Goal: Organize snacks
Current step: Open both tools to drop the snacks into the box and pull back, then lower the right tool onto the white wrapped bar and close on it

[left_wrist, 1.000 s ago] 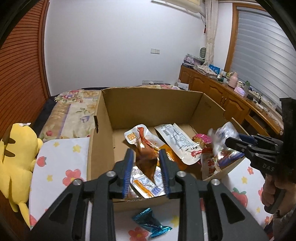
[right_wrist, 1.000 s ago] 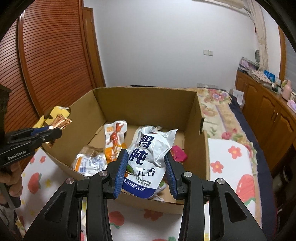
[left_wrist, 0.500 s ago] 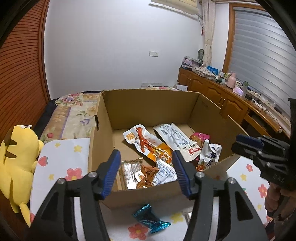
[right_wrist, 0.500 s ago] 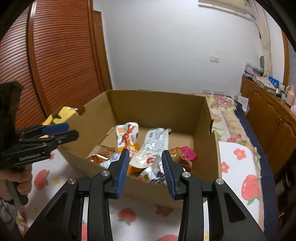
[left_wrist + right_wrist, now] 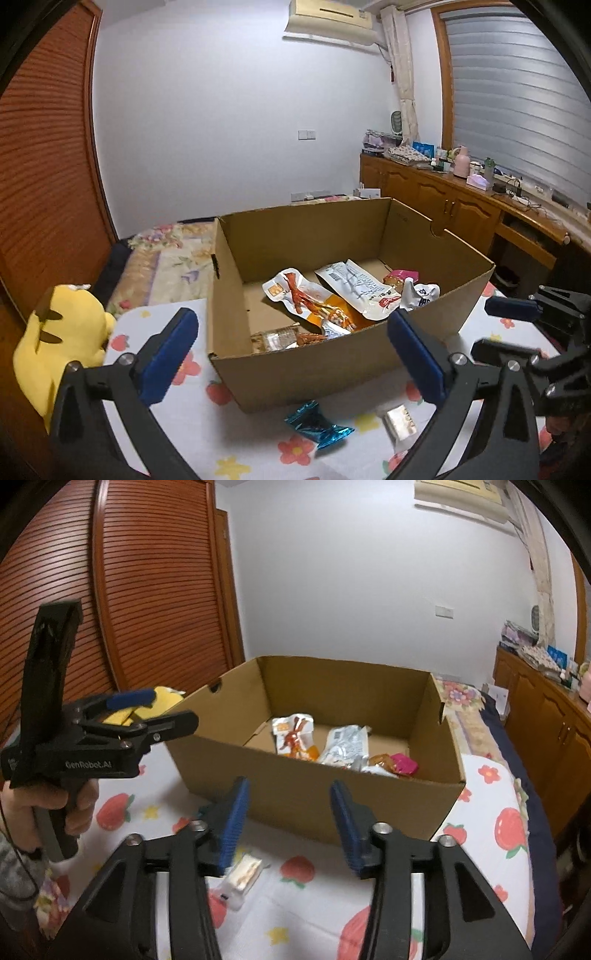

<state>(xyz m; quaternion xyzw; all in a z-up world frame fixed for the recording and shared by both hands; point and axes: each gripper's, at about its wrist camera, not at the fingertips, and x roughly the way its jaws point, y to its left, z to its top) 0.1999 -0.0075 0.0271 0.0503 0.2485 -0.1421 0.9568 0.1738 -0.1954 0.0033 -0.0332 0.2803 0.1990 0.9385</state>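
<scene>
a bed covered by a white sheet printed with strawberries and flowers fills the lower part of both views. an open brown cardboard box sits on the sheet, its near wall facing the cameras. a yellow plush toy lies on the sheet to the left of the box in the left wrist view.

the left gripper hangs in front of the box's near wall, its blue-padded jaws opening and standing very wide, with nothing held between them. the right gripper also hangs in front of the box, jaws opening to a middling gap, nothing gripped. in the right wrist view a hand holds the left gripper's handle at the left edge.

inside the box lie several snack packets: a white and orange chicken-feet packet near the middle, a long white packet with printed text just to its right, a white pouch with dark characters against the right part, and a small pink packet behind that. a clear-wrapped snack rests at the near inner corner.

outside the box, on the sheet just before its near wall, lie a blue foil snack and a small gold-wrapped snack. in the right wrist view a small white wrapped snack lies on the sheet below the right gripper's left finger.
</scene>
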